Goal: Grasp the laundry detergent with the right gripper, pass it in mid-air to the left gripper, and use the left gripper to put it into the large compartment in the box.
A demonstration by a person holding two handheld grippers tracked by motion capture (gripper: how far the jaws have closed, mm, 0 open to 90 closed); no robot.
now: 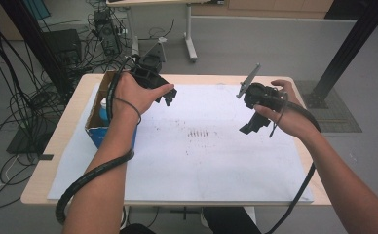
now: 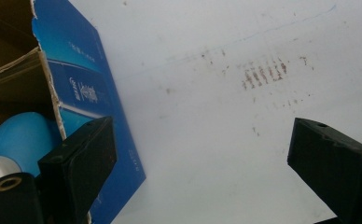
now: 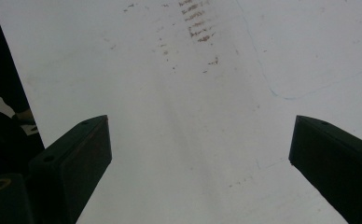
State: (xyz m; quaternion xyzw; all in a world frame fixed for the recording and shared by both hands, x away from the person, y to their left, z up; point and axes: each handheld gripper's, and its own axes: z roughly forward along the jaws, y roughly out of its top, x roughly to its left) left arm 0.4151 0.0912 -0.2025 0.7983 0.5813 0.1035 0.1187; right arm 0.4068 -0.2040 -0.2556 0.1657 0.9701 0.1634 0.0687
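My left gripper (image 1: 168, 97) hovers above the white sheet (image 1: 192, 151) just right of an open blue cardboard box (image 1: 97, 127). Its jaws stand wide apart with nothing between them (image 2: 200, 154). Inside the box lies a blue bottle with a white cap (image 2: 18, 140), seen past the torn box wall (image 2: 88, 93). My right gripper (image 1: 255, 124) is held over the right half of the sheet, tilted down toward it, jaws also wide and empty (image 3: 200, 158). Both hands grip the gripper bodies from behind.
The sheet carries faint brown smudges (image 1: 197, 132) near its middle and a thin blue pen line (image 3: 281, 95). The wooden table edge (image 1: 50, 146) shows at left. Cables and a dark stand (image 1: 36, 58) clutter the floor at left; a black post (image 1: 348, 48) rises at right.
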